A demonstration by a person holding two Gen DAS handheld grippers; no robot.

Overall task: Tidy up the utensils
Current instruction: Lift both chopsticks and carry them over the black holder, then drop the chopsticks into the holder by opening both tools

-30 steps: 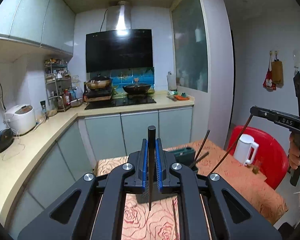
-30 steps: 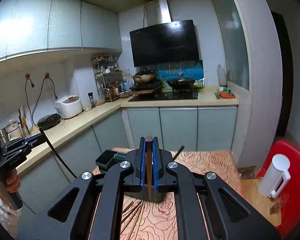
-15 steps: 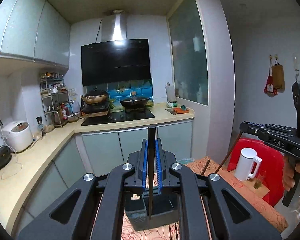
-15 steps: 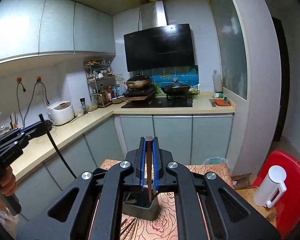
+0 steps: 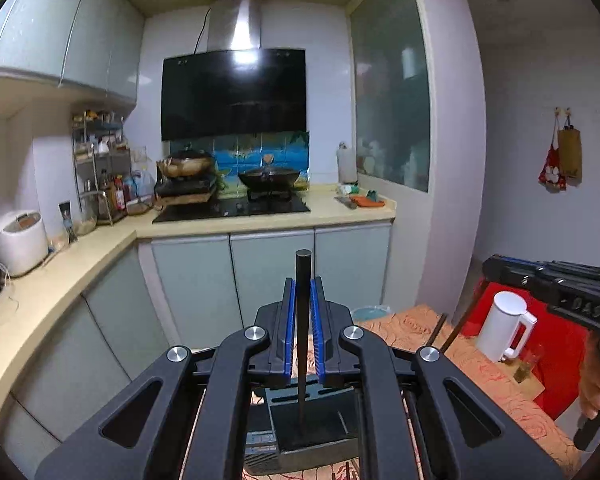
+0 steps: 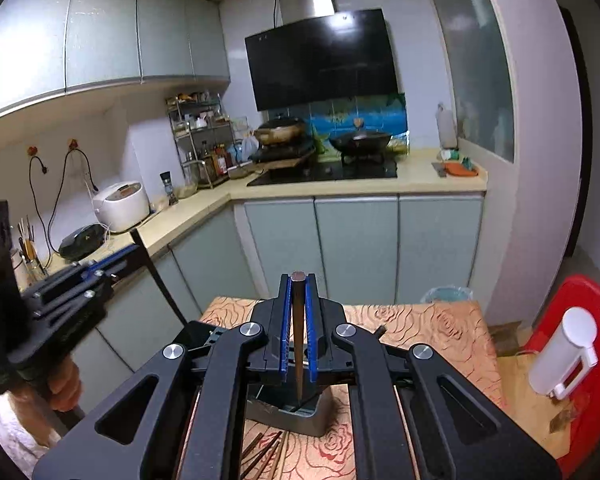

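Note:
My left gripper [image 5: 303,285] is shut on a black chopstick [image 5: 302,320] that stands upright between the blue pads. Its tip hangs over a dark utensil holder [image 5: 314,430] on the rose-patterned table [image 5: 496,376]. My right gripper [image 6: 298,280] is shut on a brown chopstick [image 6: 298,344], whose tip points into the same holder [image 6: 314,420]. In the left wrist view the right gripper [image 5: 496,268] shows at the right with its chopstick [image 5: 454,332] slanting down. In the right wrist view the left gripper [image 6: 134,242] shows at the left.
Several loose chopsticks [image 6: 264,450] lie on the table [image 6: 428,320] in front of the holder. A white kettle [image 5: 500,328] and a small glass [image 5: 524,366] stand at the table's right edge, by a red chair [image 6: 580,320]. Kitchen counters run behind and to the left.
Both grippers have moved forward over the table, each still gripping its chopstick. The holder now lies right under both chopstick tips.

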